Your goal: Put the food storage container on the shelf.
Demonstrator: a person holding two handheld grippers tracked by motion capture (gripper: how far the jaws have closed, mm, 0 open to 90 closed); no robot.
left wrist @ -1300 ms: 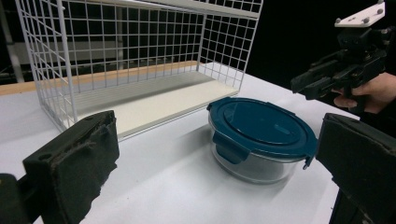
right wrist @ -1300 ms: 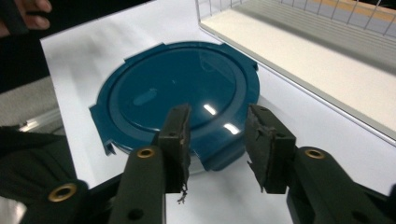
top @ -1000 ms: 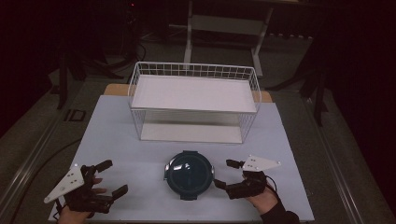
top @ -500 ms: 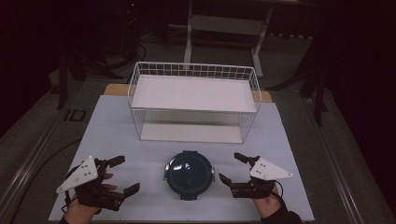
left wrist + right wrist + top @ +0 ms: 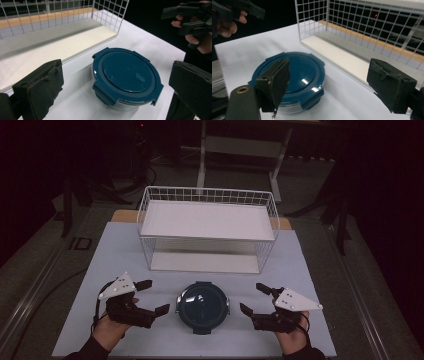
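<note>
Progress: early | container point(image 5: 201, 304) flanked, not yet gripped, lid clipped on | left gripper point(image 5: 153, 297) jaws spread | right gripper point(image 5: 254, 299) jaws spread, just narrowing on nothing | grasp left

The round dark-blue plastic lid point(image 5: 127, 72) is smooth and glossy, catching highlights; the container under it point(image 5: 287, 108) looks like clear glass or plastic. The white wire basket point(image 5: 207, 227) is thin coated metal with a matt white base. The white table point(image 5: 320, 270) looks smooth and matt. The black gripper pads point(image 5: 41, 87) appear rough, frayed foam or rubber.
</note>
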